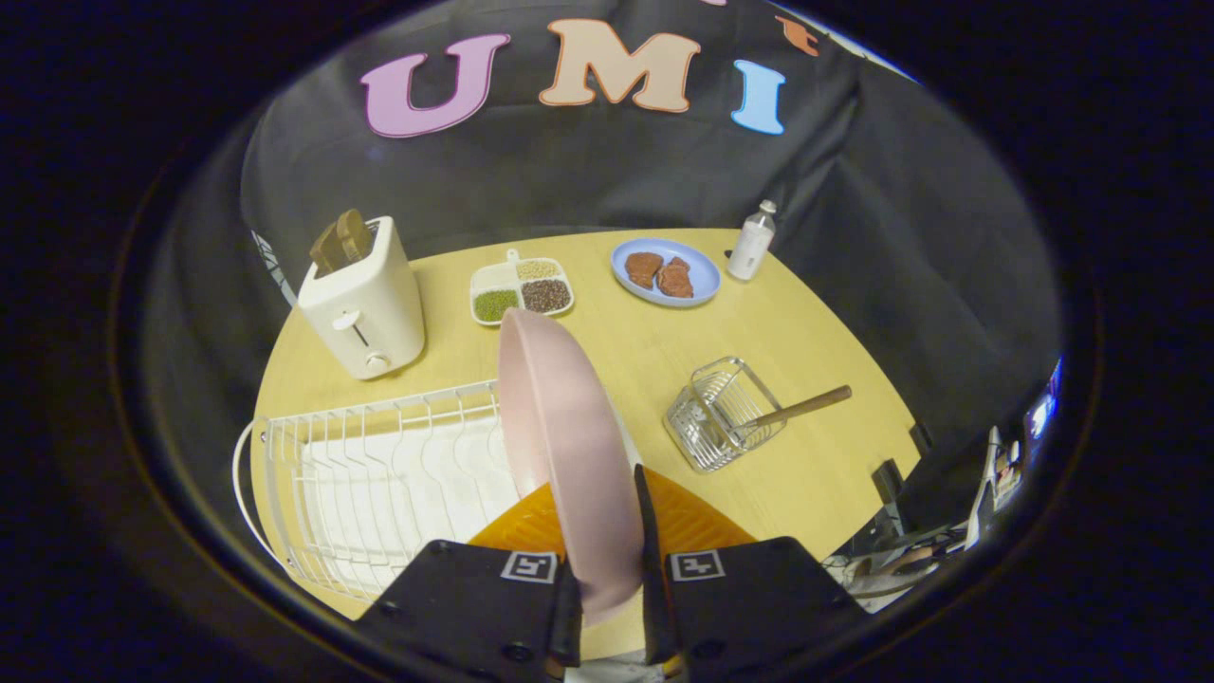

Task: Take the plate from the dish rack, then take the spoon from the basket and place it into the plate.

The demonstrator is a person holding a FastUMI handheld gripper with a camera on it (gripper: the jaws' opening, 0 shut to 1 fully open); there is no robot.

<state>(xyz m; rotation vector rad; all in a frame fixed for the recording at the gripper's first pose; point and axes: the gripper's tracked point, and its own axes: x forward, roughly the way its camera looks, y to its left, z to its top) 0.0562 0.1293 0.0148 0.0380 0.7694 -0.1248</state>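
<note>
Claw [607,579] grasping one pink plate [569,446] (edge-on), one rack [379,474], one basket [721,413], one spoon [801,406]

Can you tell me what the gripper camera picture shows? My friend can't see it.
The gripper is shut on a pink plate, held on edge over a white dish rack. Beyond it on the wooden table sits a wire basket with a wooden-handled spoon.
</note>
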